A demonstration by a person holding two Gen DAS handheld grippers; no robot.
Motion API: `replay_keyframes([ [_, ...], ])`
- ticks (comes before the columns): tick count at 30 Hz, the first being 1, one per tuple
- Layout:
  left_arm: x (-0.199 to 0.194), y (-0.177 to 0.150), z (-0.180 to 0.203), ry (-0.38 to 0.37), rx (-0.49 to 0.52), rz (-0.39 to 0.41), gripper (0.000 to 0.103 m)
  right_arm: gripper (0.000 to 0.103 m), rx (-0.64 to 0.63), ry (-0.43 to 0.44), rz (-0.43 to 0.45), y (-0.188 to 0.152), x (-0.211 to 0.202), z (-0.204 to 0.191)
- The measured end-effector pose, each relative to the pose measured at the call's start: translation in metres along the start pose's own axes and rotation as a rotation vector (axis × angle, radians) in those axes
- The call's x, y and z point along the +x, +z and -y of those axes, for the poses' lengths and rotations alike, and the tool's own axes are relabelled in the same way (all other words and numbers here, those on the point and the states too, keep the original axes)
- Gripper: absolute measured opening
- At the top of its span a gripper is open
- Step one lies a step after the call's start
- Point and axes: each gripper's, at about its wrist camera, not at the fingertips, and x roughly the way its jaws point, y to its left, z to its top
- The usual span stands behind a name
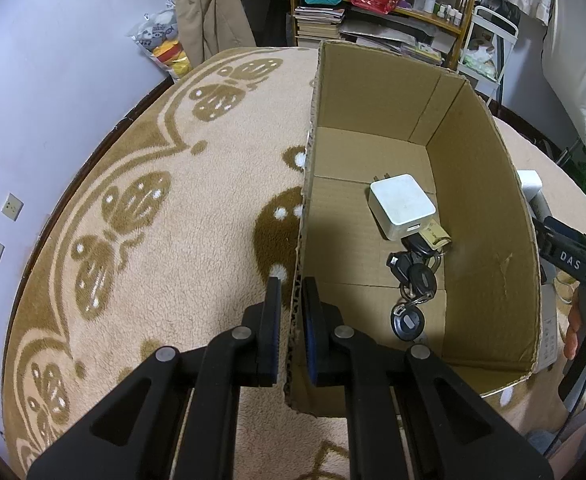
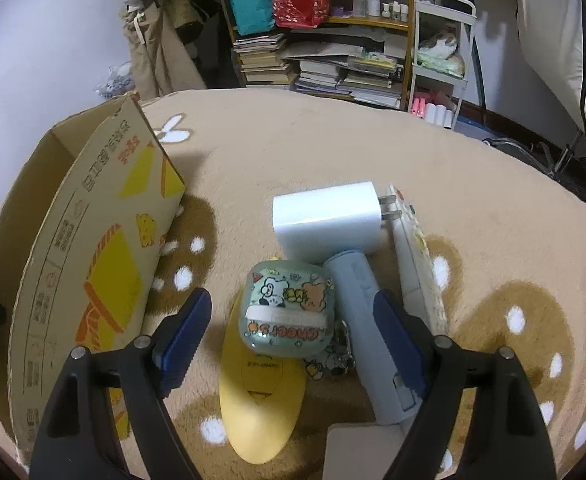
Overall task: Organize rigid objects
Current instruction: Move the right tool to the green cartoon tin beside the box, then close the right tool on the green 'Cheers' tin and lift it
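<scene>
1. The left gripper [image 1: 292,300] is pinched onto the near wall of the cardboard box [image 1: 489,200], one finger inside and one outside.
2. Inside the box lie a white charger [image 1: 403,206] and a bunch of keys [image 1: 411,280].
3. The right gripper [image 2: 293,340] is spread wide, holding nothing; the cartoon-printed case [image 2: 289,312] sits between its fingers, on a yellow oval object [image 2: 261,400].
4. A blue cylinder [image 2: 369,320] touches its right finger; a white plug adapter [image 2: 325,216] lies beyond.

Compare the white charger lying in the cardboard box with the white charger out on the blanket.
The square white charger in the box lies flat on the cardboard floor, touching a bunch of black keys; the taller white charger on the blanket lies beside a pale blue cylinder. The boxed one's prongs point away toward the far wall; the other's point right. Both are white, rounded plug blocks.
</scene>
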Motion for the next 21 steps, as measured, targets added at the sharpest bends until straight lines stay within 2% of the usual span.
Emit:
replay_keyframes([
  [1,0.0,0.0,0.0,0.001,0.0,0.0,0.011,0.079,0.005,0.0,-0.007,0.001,0.002,0.0],
  [6,0.001,0.0,0.0,0.004,0.001,-0.002,0.011,0.078,0.06,0.014,0.011,0.001,0.003,0.004],
  [10,0.001,0.0,0.0,0.002,0.0,-0.002,0.011,0.064,0.078,0.042,-0.002,0.0,0.004,0.002],
  [15,0.001,0.001,-0.002,-0.004,-0.004,-0.005,0.011,0.064,0.048,0.01,-0.027,-0.001,0.01,-0.006],
  [17,0.001,0.001,-0.002,-0.003,-0.003,-0.004,0.011,0.064,0.07,0.026,-0.07,-0.002,0.016,-0.005],
  [21,0.001,0.001,-0.002,-0.003,-0.004,-0.005,0.011,0.064,0.128,0.035,-0.061,-0.005,0.018,-0.001],
])
